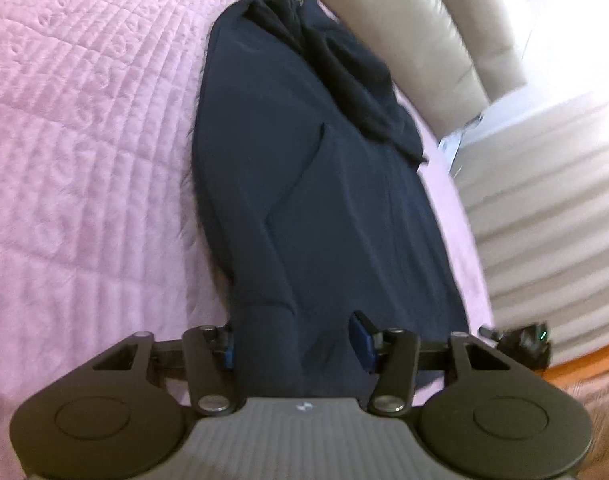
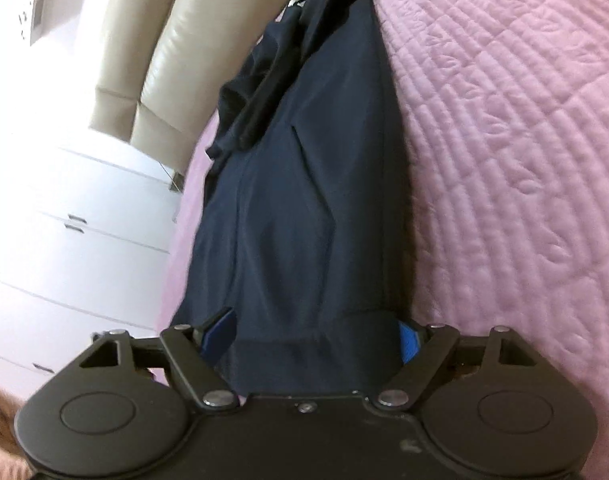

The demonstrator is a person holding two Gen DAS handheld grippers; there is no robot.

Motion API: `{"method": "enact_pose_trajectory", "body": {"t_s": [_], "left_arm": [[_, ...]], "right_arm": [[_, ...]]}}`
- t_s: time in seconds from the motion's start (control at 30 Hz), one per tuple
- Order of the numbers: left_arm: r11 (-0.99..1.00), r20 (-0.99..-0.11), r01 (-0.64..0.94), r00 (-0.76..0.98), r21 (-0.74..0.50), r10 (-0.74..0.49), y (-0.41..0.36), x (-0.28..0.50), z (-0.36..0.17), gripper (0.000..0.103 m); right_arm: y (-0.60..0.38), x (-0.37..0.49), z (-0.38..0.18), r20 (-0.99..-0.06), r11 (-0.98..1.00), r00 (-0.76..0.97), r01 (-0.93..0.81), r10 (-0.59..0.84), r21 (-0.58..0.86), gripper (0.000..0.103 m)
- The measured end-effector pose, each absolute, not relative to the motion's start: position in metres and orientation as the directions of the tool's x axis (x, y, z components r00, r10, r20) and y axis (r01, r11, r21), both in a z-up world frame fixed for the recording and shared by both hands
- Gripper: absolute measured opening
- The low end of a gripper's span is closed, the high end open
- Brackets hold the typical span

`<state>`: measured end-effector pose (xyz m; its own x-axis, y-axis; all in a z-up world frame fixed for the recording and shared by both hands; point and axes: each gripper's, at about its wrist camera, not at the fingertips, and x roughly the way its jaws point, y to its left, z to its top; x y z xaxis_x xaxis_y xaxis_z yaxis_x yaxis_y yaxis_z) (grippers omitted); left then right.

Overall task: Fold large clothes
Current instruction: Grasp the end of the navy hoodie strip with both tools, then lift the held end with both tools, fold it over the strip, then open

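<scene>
Both hand-held grippers, left (image 1: pixel 298 342) and right (image 2: pixel 316 342), straddle the garment's (image 1: pixel 304 200) near hem with half-open jaws, its long axis running straight ahead along the bed (image 1: pixel 84 140).

Navy garment (image 1: pixel 324 208): smooth matt cloth. Pink bedspread (image 1: pixel 84 140): quilted, textured. Headboard (image 1: pixel 404 32): glossy beige leather.

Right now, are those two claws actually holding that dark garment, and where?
Cannot be told. The navy garment's near hem lies between both the left gripper's and right gripper's jaws, which stand apart.
</scene>
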<state>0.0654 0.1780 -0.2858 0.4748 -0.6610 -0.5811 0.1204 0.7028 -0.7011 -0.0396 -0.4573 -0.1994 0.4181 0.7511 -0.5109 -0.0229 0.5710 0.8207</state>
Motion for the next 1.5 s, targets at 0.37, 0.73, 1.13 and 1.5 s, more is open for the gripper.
{"method": "enact_pose_trajectory", "body": {"t_s": [0.37,0.73,1.13,1.5], "left_arm": [[0.772,-0.656,0.083,0.476,-0.63,-0.586,0.172,0.055,-0.283,0.021],[0.786,-0.593,0.082,0.609,-0.613,-0.526,0.162,0.041,-0.234,0.008],[0.828,-0.453,0.202,0.757,-0.523,-0.47,0.148,0.111,-0.106,0.008],[0.858,-0.431,0.161,0.811,-0.487,-0.396,0.144,0.305,-0.03,0.008]], "right_arm": [[-0.451,-0.055,-0.218,-0.531,0.549,0.399,0.078,0.747,0.832,0.01],[-0.452,-0.057,-0.143,-0.435,0.54,0.616,0.018,0.657,0.841,0.008],[-0.431,0.048,-0.04,-0.243,0.538,0.753,-0.17,0.611,0.826,0.008],[-0.412,0.229,-0.008,-0.202,0.568,0.821,-0.172,0.535,0.805,0.008]]}}
